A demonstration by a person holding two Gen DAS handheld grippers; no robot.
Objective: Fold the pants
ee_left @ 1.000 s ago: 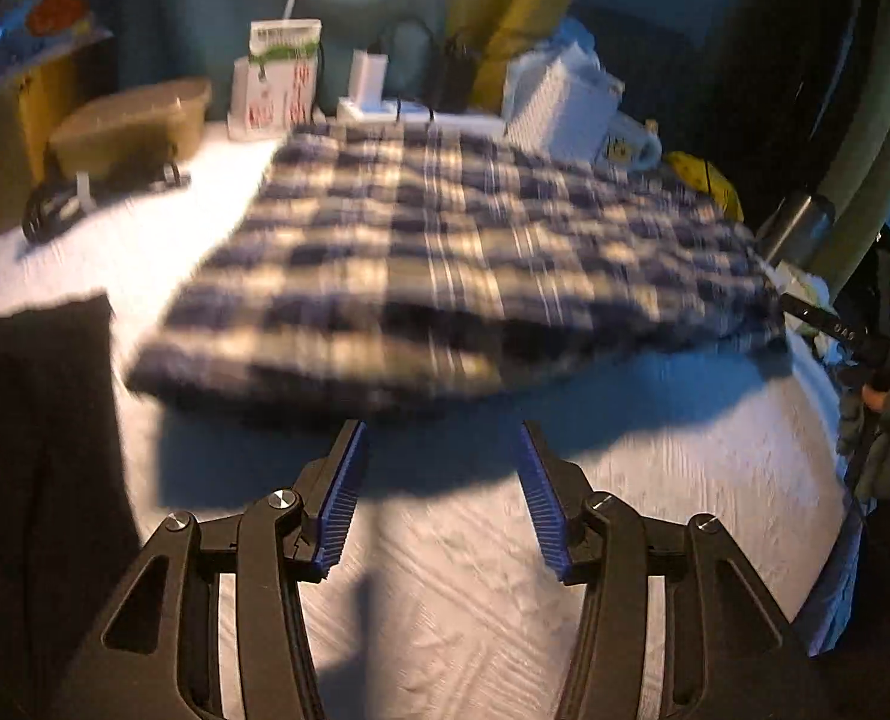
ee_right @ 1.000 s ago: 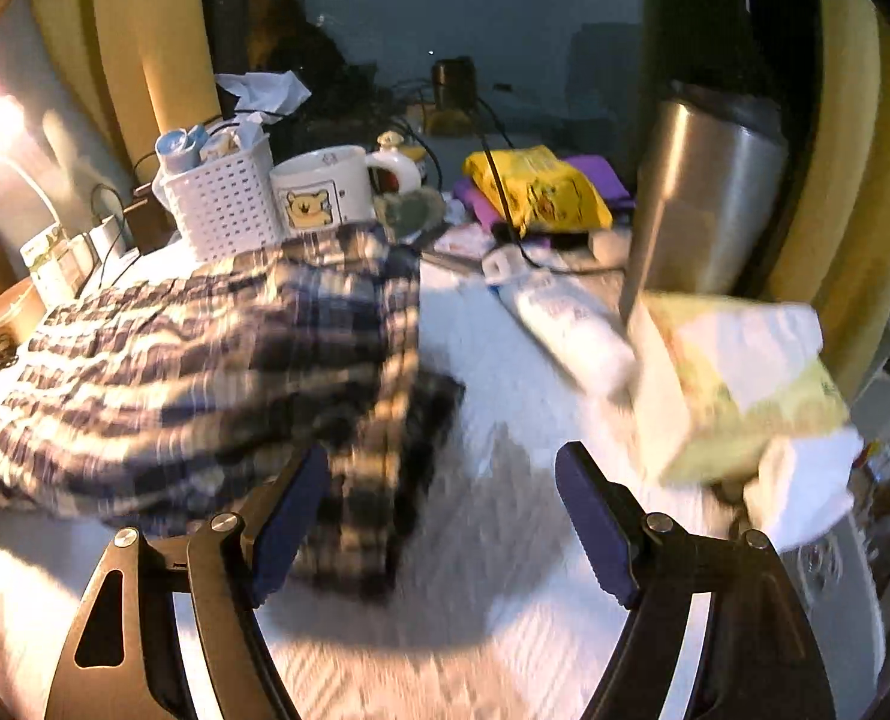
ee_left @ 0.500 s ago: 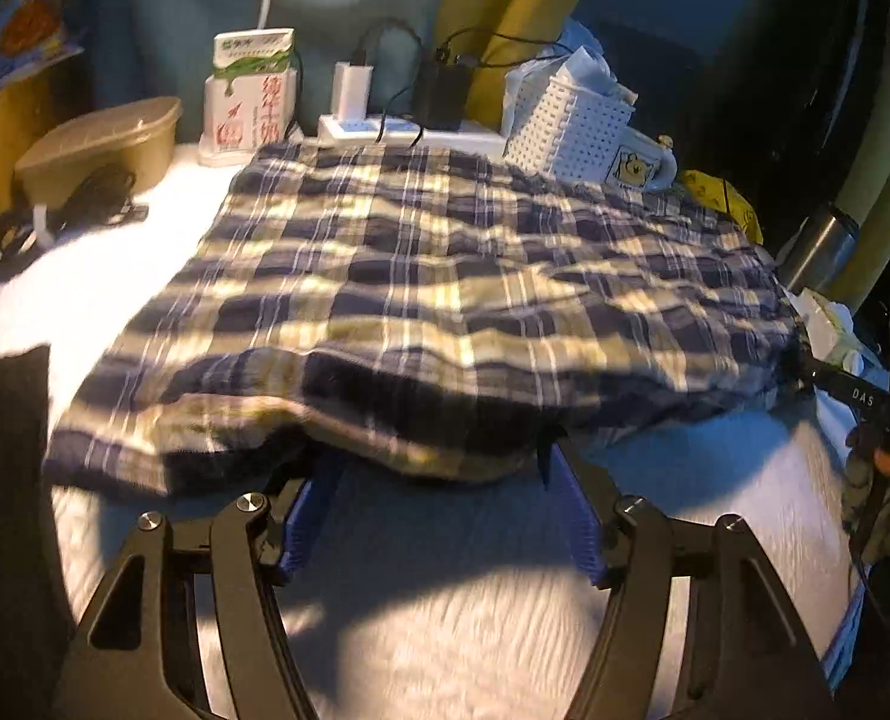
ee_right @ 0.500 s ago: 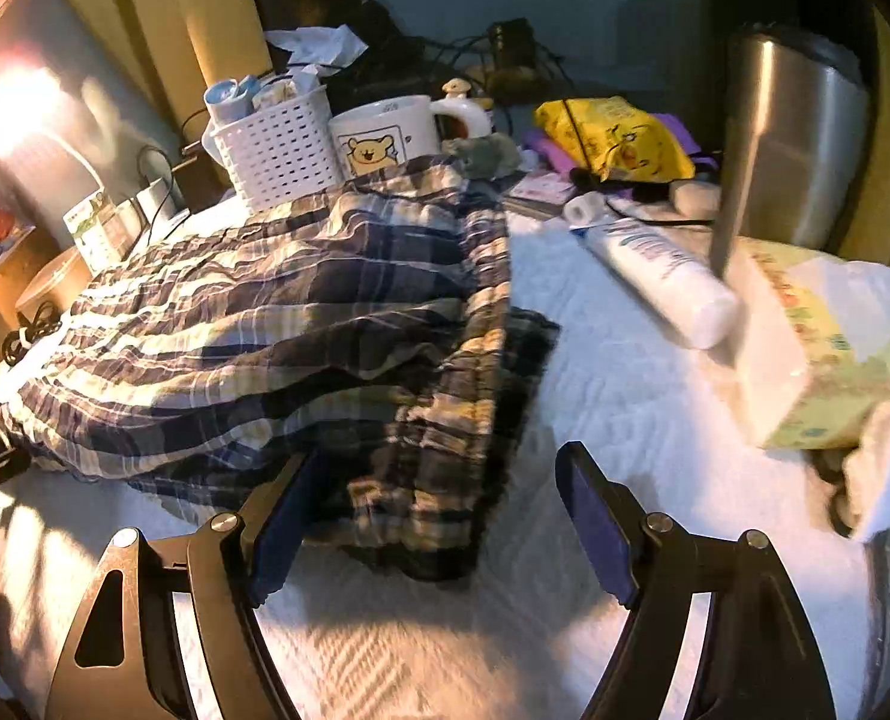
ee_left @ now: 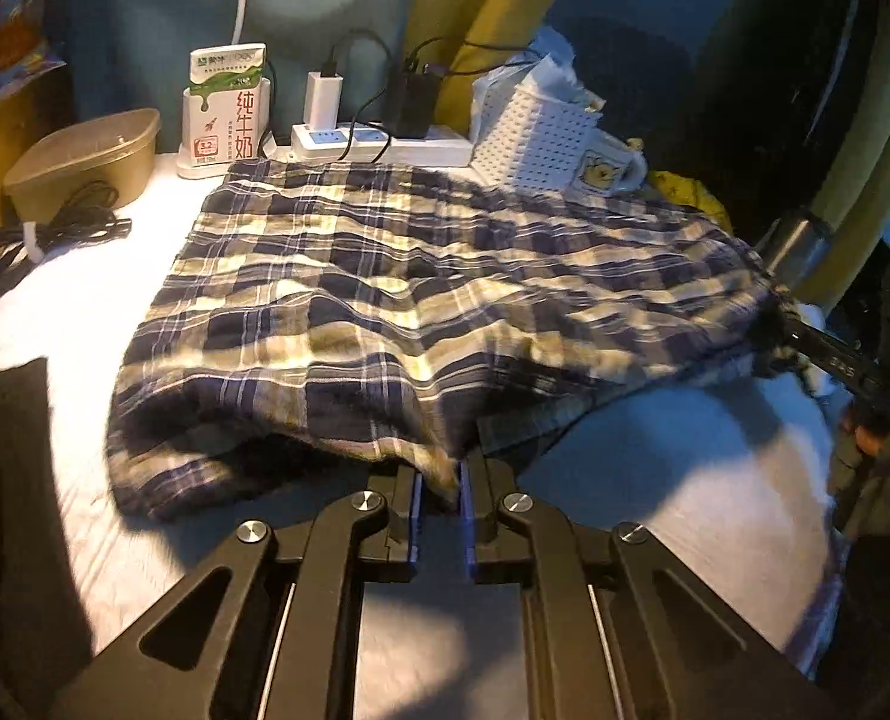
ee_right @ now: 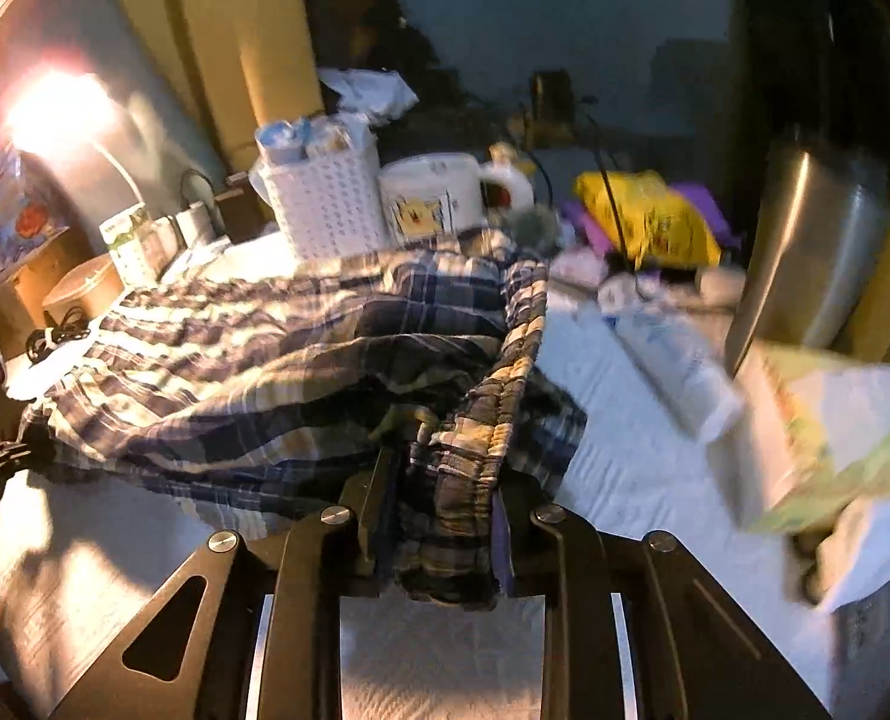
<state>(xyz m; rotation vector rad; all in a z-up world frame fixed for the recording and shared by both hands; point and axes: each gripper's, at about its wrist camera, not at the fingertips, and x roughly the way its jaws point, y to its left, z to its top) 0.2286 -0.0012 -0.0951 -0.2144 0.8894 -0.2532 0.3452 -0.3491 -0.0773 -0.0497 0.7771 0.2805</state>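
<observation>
Plaid pants (ee_left: pixel 421 300) in navy and cream lie spread over the white counter (ee_left: pixel 673 480), filling the middle of both frames. At bottom centre, the left gripper (ee_left: pixel 442 495) has just closed and pinches the near hem. The right gripper (ee_right: pixel 442 516) has likewise just closed, clamping the bunched elastic waistband. A white basket (ee_right: pixel 325 204) and mug (ee_right: pixel 427 192) stand behind.

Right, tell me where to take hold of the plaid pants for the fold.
Grip the near edge of the plaid pants from the front: left gripper on the thin hem fold, right gripper on the thick gathered waistband. Both already pinch there.
</observation>
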